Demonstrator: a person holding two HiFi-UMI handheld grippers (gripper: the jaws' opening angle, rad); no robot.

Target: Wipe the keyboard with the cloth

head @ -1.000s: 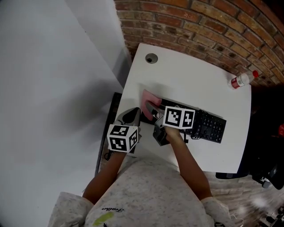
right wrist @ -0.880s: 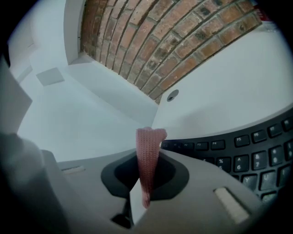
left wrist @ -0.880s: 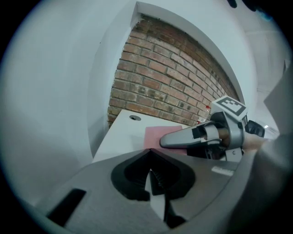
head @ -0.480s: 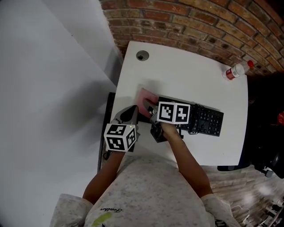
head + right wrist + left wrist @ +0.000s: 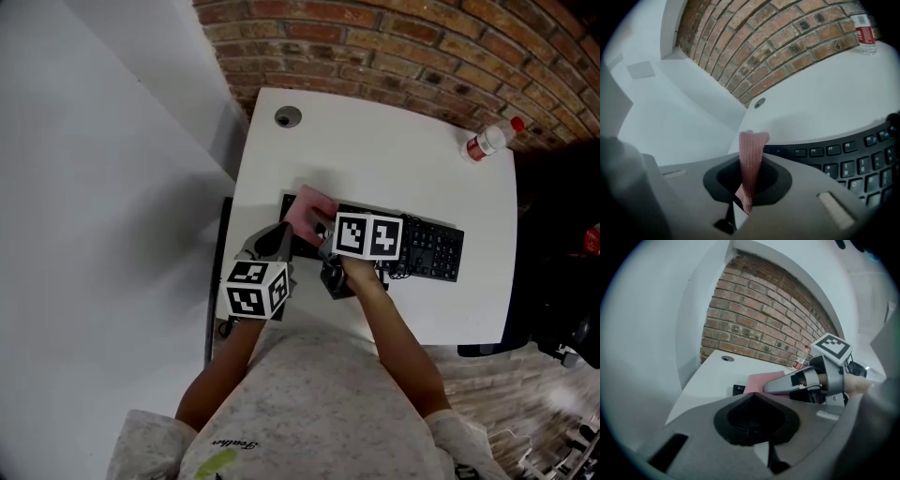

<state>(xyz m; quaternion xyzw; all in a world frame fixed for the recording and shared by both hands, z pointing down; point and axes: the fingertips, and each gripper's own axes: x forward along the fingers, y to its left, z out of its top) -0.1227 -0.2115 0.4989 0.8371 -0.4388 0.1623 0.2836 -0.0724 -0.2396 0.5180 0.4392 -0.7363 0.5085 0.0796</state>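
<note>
Right gripper (image 5: pixel 322 231) — clamped on pink knitted cloth (image 5: pixel 751 150) over black plastic keyboard (image 5: pixel 843 164); left gripper (image 5: pixel 752 395) — jaws together, empty.

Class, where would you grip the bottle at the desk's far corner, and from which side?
Probably the labelled middle of the bottle, jaws level, coming from the near side: it stands upright, its body is round, and the brick wall is behind it.
</note>
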